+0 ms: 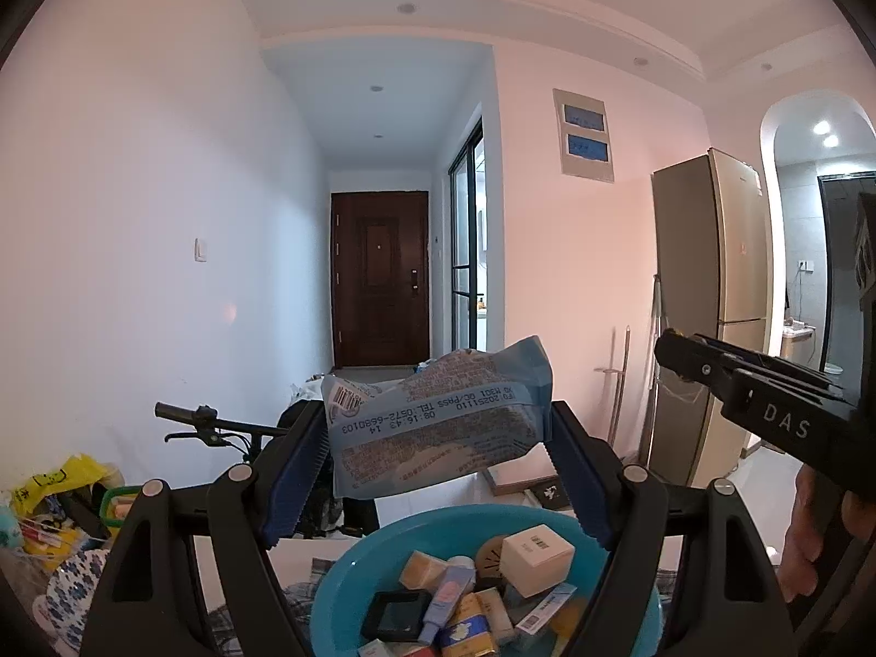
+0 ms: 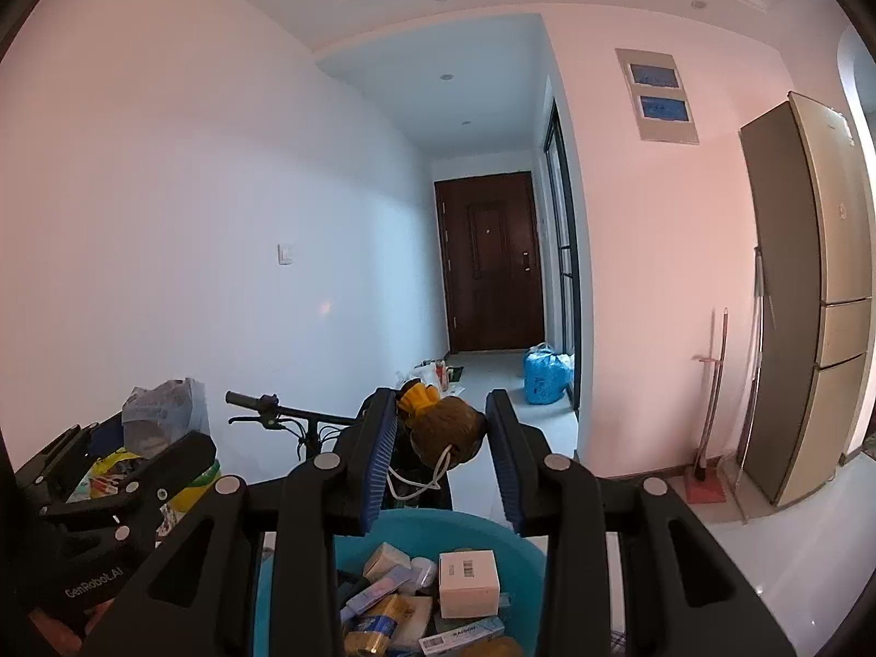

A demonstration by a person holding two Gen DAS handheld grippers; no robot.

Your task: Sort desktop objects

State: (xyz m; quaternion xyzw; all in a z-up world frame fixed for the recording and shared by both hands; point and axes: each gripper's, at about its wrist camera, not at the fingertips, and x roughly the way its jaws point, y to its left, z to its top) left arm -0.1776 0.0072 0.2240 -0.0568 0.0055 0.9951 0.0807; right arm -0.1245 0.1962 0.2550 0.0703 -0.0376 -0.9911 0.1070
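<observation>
We see, largest first, the teal basin (image 1: pixel 350 586) beneath both tools, already heaped with sorted small goods: a white box (image 1: pixel 537 558), tubes and cartons. Above it we hold the blue-and-white packet (image 1: pixel 438 421) in the left gripper (image 1: pixel 438 460), its jaws spread wide and pressed against the packet's two ends, so that it hangs over the basin's far rim. The right gripper (image 2: pixel 441 454) has its jaws drawn as near together as they come, pinching a small brown-and-yellow toy (image 2: pixel 441 421) with a white cord (image 2: pixel 421 479) dangling below. We judge the step in hand to be carrying both items to the basin. The next move calls for lowering each over the heap, then releasing without spilling.
</observation>
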